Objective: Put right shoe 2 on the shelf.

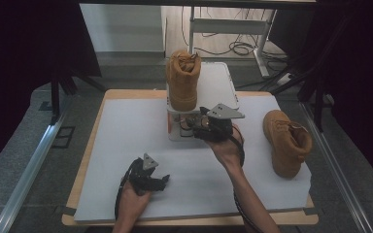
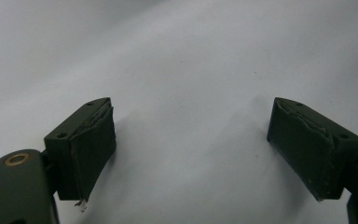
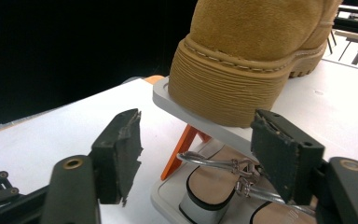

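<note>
Sandals point(image 3: 214, 186) just past right claw point(image 3: 196, 154), unheld

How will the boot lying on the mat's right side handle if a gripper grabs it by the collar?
The boot looks bulky with a thick ridged sole, so probably heavy for one gripper and sole-heavy, apt to swing. The suede-like collar likely flexes under the pads rather than slipping. It already lies on its side on the white mat, so a push should slide it, not tip it.
</note>
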A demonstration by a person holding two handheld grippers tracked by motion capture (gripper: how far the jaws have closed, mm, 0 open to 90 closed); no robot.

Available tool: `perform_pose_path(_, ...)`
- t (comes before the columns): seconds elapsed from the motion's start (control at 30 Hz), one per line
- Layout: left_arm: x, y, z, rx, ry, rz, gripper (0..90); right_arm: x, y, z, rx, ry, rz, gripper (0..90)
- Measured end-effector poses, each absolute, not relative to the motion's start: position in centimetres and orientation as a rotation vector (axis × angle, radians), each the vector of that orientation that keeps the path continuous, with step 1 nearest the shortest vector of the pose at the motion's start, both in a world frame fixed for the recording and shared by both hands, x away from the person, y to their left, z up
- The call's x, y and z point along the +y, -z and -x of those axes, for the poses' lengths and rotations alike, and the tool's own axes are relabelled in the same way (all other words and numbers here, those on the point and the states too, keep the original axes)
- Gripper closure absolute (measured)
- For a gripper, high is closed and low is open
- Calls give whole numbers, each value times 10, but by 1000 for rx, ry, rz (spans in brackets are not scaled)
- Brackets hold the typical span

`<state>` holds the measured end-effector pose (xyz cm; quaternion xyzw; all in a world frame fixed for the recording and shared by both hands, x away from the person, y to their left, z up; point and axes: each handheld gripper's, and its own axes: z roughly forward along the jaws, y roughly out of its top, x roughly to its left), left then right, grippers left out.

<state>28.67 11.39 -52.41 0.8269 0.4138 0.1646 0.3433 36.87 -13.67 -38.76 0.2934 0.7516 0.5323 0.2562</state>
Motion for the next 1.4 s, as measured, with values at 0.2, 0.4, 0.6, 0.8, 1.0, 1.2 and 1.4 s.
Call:
perform_pose_path(0.2,114,524,-287,1076,-427,-2149,150,-141,389,-363,2036,-1434,-793,208)
perform_pose_path(0.4,114,524,-287,1076,-426,-2150,150,-144,392,-356,2024,-1397,-784,137)
perform_pose_path(0.6,114,524,-287,1077,-427,-2150,150,-153,396,-351,2026,-1404,-799,106)
perform_pose_path(0.8,114,524,-287,1077,-428,-2149,150,-162,404,-347,2019,-1389,-812,13)
perform_pose_path(1.0,114,524,-287,1077,-428,-2149,149,-172,409,-343,2021,-1383,-839,0)
perform_pose_path(1.2,114,524,-287,1077,-428,-2149,149,-181,413,-337,2039,-1399,-867,0)
perform_pose_path(1.4,114,524,-287,1078,-428,-2149,149,-189,418,-331,2060,-1389,-892,0)
